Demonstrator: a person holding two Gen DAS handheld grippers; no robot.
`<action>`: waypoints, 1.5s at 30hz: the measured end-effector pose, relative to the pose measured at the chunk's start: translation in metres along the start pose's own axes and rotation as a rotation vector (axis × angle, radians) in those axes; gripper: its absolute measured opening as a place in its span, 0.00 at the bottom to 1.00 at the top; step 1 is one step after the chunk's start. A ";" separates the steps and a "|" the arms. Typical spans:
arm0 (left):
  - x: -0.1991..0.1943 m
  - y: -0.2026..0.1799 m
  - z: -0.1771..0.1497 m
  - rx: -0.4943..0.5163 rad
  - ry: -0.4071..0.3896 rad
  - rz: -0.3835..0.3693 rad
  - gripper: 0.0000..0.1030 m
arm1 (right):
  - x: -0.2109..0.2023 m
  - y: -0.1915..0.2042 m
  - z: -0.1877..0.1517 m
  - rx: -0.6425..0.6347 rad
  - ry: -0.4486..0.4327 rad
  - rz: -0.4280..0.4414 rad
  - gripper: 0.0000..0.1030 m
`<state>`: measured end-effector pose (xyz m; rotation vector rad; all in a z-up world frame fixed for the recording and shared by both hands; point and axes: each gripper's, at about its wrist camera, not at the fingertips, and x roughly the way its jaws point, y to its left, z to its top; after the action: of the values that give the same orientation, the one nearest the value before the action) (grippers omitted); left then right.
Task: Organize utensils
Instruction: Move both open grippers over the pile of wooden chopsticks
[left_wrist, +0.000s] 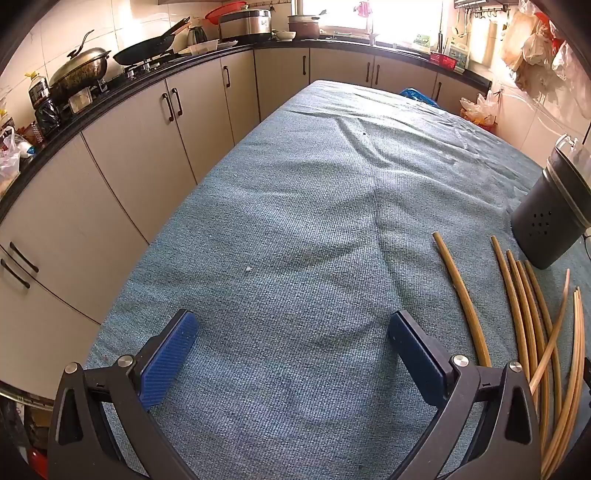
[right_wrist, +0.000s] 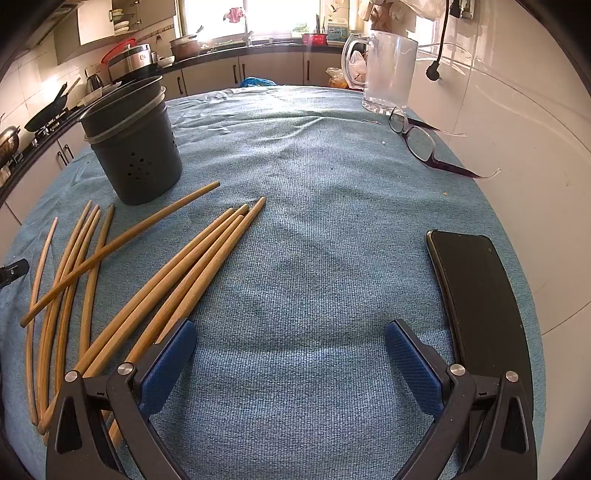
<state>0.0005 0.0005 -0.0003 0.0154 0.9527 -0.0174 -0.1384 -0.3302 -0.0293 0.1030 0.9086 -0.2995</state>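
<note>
Several wooden chopsticks (right_wrist: 192, 266) lie loose on the blue cloth, left of my right gripper (right_wrist: 290, 332); they also show at the right of the left wrist view (left_wrist: 524, 314). A dark grey utensil holder (right_wrist: 136, 147) with small holes stands upright behind them, and shows at the right edge of the left wrist view (left_wrist: 550, 218). My left gripper (left_wrist: 293, 325) is open and empty over bare cloth, left of the chopsticks. My right gripper is open and empty, its left finger beside the nearest chopstick ends.
A black phone (right_wrist: 476, 295) lies right of my right gripper. Glasses (right_wrist: 421, 140) and a clear jug (right_wrist: 388, 70) sit at the far right by the tiled wall. The table's left edge (left_wrist: 177, 225) faces kitchen cabinets (left_wrist: 147, 147).
</note>
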 end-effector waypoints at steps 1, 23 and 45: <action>0.000 0.001 0.000 0.000 0.000 0.000 1.00 | 0.000 0.001 0.000 -0.001 0.001 -0.002 1.00; -0.001 0.005 -0.001 0.003 -0.005 0.011 1.00 | 0.001 -0.001 0.002 0.014 0.008 0.021 1.00; -0.193 -0.058 -0.068 0.232 -0.230 -0.186 1.00 | -0.131 -0.016 -0.036 0.086 0.005 0.211 0.95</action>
<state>-0.1677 -0.0546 0.1173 0.1360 0.7160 -0.2960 -0.2462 -0.3101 0.0530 0.2777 0.8815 -0.1417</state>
